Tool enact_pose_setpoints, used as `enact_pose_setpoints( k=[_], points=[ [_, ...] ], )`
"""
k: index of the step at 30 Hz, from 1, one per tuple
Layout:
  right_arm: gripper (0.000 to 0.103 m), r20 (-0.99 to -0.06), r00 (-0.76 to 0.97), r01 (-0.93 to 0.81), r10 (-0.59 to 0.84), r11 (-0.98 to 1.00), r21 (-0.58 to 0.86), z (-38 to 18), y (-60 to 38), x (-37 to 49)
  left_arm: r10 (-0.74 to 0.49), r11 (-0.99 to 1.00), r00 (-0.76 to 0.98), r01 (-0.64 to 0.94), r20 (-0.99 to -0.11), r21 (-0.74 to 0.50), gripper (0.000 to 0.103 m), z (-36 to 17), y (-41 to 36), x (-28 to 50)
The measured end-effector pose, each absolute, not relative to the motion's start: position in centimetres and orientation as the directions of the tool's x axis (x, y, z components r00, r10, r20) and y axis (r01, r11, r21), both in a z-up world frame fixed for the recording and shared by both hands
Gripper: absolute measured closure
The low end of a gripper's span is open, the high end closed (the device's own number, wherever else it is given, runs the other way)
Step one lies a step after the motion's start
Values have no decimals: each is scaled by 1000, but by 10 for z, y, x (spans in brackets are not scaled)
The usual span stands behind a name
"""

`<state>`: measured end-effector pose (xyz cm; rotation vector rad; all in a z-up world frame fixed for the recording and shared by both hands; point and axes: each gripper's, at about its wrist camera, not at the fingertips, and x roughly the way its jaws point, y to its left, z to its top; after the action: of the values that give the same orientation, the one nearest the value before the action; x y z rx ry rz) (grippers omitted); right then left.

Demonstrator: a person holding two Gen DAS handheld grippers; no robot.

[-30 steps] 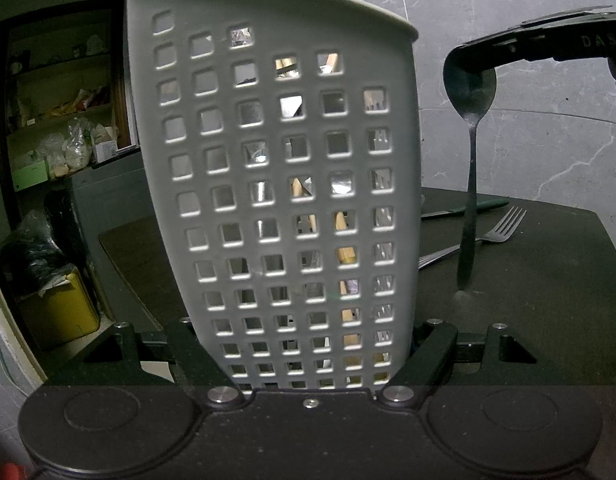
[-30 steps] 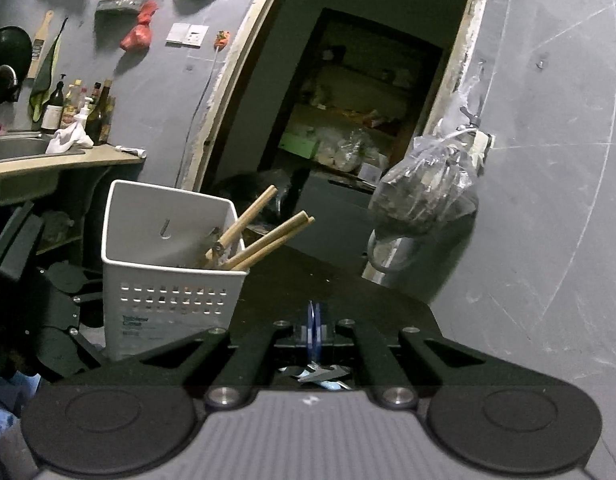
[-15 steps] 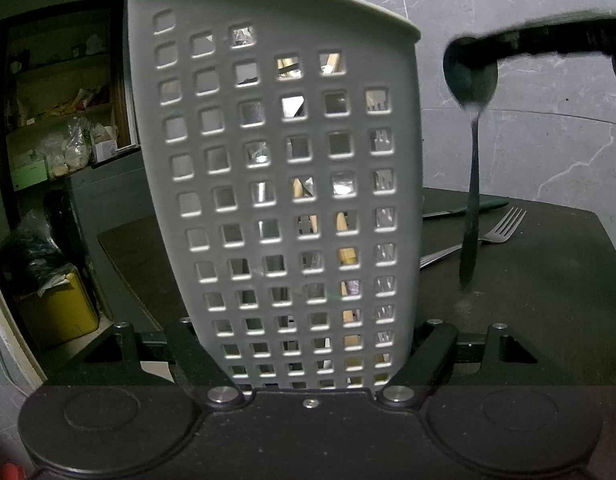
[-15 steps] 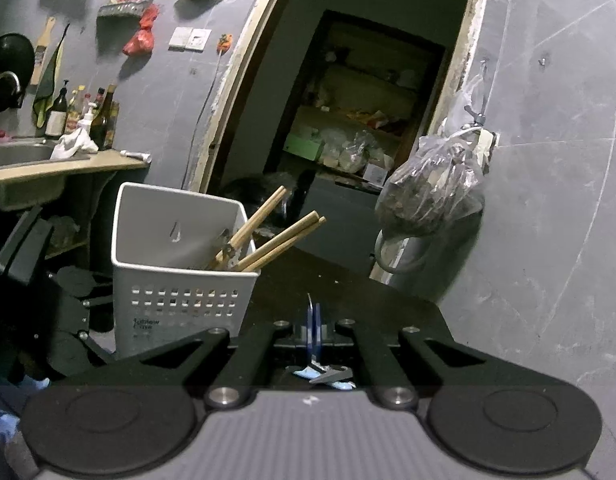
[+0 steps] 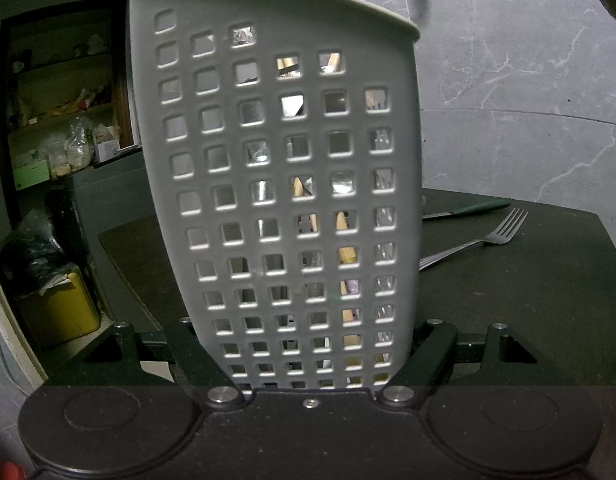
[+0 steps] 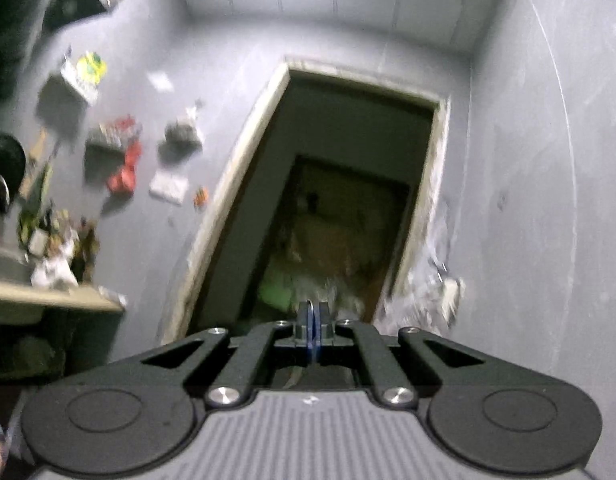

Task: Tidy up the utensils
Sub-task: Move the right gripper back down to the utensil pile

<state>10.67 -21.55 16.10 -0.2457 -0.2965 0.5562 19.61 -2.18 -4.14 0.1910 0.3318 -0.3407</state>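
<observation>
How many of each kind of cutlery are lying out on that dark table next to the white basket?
Fork: 1
Green-handled knife: 1
Total: 2
What stands inside the basket cannot be counted through its holes.

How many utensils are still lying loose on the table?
2: a fork on the dark table right of the white basket, and a green-handled knife just behind it. The basket may hide others.
</observation>
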Motion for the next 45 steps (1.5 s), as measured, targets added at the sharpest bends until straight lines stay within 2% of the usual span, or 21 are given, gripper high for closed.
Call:
enact_pose_setpoints(
  k=[5, 15, 45],
  points=[
    [101, 229, 727, -582, 647, 758, -295, 167, -196, 113, -294, 926, 890, 356, -349, 128, 25, -42, -22, 196],
    [101, 101, 675, -678, 731, 668, -307, 137, -157, 126, -294, 926, 890, 355, -348, 127, 25, -42, -22, 195],
    [100, -153, 673, -738, 724, 641, -213, 70, -140, 154, -293, 926, 890, 354, -348, 127, 25, -42, -21, 195]
  ],
)
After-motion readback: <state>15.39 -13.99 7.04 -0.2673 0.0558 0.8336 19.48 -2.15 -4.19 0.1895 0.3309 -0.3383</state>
